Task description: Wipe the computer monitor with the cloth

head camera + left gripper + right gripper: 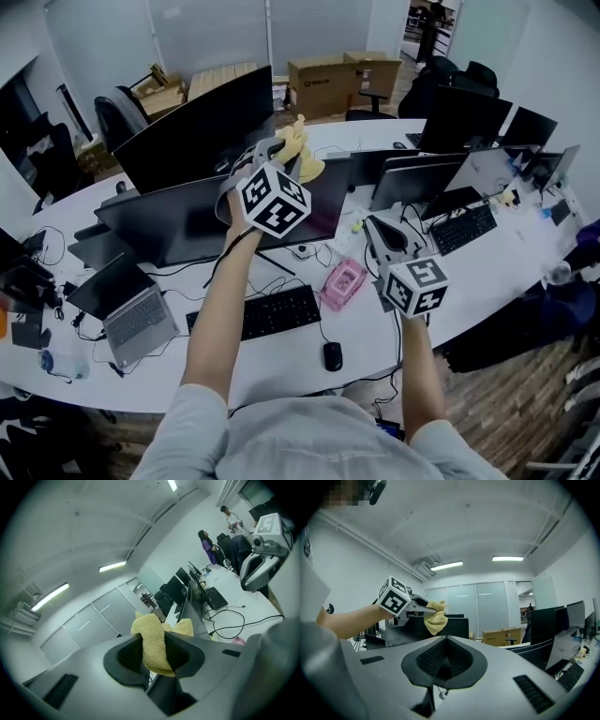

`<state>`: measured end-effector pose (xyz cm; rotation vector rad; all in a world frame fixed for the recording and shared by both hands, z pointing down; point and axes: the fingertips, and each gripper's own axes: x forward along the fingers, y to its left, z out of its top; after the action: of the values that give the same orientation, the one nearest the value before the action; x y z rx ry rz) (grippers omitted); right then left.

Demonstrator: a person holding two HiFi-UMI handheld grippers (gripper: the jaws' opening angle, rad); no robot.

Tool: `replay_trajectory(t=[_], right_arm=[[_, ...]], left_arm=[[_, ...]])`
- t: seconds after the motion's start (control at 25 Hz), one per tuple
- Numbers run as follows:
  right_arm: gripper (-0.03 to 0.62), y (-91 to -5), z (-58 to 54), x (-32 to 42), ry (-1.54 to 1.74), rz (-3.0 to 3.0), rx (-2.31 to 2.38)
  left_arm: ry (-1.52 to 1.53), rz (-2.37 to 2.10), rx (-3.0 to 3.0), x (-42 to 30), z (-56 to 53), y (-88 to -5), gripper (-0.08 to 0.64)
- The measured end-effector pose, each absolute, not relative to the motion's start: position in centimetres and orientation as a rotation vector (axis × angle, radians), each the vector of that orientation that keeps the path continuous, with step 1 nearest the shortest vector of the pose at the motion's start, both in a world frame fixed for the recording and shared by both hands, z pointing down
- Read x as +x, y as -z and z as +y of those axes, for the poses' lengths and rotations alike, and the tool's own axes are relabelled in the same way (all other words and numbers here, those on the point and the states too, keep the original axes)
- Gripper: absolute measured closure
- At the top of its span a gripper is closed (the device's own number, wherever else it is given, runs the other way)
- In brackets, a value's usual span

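Yellow cloth (153, 641) is squeezed tight in the jaws of the left gripper (281, 150), up near the top edge of the black monitor (187, 220) on the white worktop (281, 361), while the right gripper (444, 659) has its jaws shut together, empty.

Head view steeply down; gripper views up toward ceiling (93, 527) (487, 517)

A wide monitor (178, 225), screen dark, stands on a white desk (281, 361). A crumpled yellow cloth (302, 150) hangs by its top edge, pinched between the jaws of the left gripper (154, 654).
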<state>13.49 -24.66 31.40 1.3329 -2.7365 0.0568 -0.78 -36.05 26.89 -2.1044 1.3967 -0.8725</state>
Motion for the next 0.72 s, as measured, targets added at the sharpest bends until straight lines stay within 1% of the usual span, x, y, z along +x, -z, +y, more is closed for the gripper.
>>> replay_trajectory(t=[0.72], right_arm=[[0.568, -30.8, -22.3, -1.8, 0.013, -2.759, 1.231]], left_arm=[[0.872, 1.515, -2.112, -18.0, -32.2, -27.4, 0.431]])
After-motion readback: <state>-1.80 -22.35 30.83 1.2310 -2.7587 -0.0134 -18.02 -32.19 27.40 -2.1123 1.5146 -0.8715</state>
